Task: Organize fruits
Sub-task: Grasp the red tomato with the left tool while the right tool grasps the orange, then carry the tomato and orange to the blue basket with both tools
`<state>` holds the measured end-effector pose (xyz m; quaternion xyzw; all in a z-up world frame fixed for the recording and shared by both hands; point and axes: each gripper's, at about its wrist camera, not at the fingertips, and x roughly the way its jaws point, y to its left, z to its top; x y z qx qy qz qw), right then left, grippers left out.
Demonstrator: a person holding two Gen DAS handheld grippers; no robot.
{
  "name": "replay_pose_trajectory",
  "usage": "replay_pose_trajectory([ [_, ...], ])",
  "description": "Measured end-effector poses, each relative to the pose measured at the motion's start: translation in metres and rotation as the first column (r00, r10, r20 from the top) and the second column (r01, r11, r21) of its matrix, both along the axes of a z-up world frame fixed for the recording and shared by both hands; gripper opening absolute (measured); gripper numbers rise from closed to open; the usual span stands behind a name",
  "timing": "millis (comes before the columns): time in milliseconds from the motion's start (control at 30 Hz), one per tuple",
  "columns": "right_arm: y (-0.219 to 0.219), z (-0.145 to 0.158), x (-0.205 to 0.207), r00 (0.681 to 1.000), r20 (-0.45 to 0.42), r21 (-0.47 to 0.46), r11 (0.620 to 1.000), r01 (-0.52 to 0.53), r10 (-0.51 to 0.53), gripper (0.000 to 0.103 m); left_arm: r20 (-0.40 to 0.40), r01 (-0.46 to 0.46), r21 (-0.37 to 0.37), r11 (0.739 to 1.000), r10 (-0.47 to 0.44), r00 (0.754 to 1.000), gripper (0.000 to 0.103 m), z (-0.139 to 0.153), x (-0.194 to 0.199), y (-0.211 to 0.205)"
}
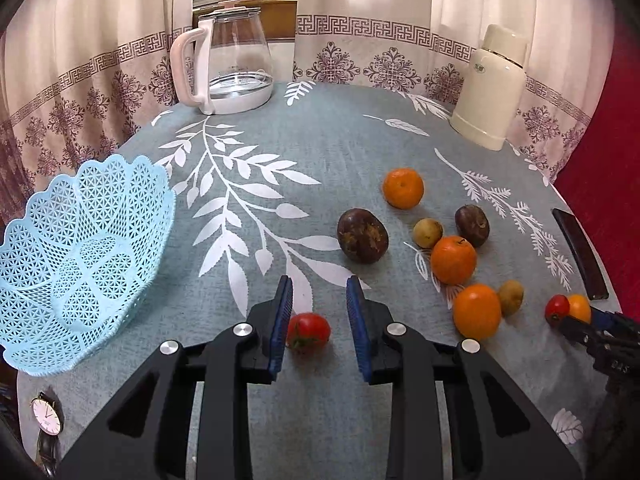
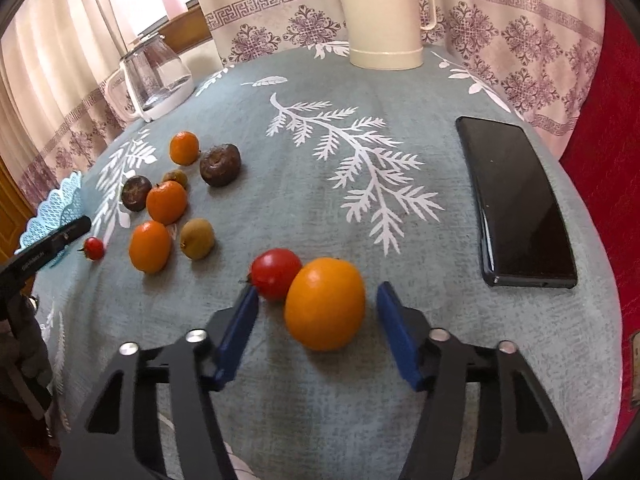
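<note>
Below, the left gripper (image 1: 320, 312) stands spread around a small tomato (image 1: 308, 331), which touches its left pad. At nine o'clock sits the blue basket (image 1: 80, 264). Meanwhile the right gripper (image 2: 318, 320) stands spread around an orange (image 2: 325, 304), not touching it; a second tomato (image 2: 275, 273) touches that orange at ten o'clock. Other fruit lies farther out.

Open cloth (image 1: 320, 184) between basket (image 1: 76, 264) and fruit cluster (image 1: 454, 260); phone (image 2: 516, 200) right.
</note>
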<state>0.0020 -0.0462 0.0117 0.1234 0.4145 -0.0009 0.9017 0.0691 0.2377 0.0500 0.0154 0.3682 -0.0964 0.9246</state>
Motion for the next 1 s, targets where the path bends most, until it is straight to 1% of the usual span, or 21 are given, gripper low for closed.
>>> replay_pose_trajectory([
  [167,0.001,0.000,-0.001,1.000,0.004,-0.015,1.000,0.000,0.000,0.038,-0.014,-0.003,0.001,1.000,0.003,1.000,0.029,-0.004,-0.002,0.003],
  [300,0.000,0.001,-0.003,1.000,0.005,-0.010,1.000,-0.002,0.002,0.038,-0.024,-0.008,0.006,1.000,0.008,1.000,0.029,-0.007,-0.003,0.005],
  [467,0.001,0.003,-0.008,1.000,0.015,-0.015,1.000,0.001,0.000,0.038,-0.053,0.008,0.012,1.000,-0.008,0.999,0.029,-0.015,-0.002,0.001],
  [533,0.000,0.005,-0.011,1.000,0.021,-0.011,1.000,0.006,-0.006,0.038,-0.045,0.008,0.026,1.000,-0.007,0.999,0.029,-0.017,-0.003,-0.001],
  [667,-0.004,0.010,-0.016,0.999,0.034,0.000,1.000,0.016,-0.016,0.038,-0.050,-0.006,0.028,1.000,0.007,0.999,0.029,-0.018,0.002,0.001],
  [1000,-0.001,0.017,-0.020,0.998,0.060,0.016,1.000,0.002,-0.003,0.038,-0.104,-0.016,0.005,1.000,0.016,0.994,0.029,-0.029,0.013,0.005],
])
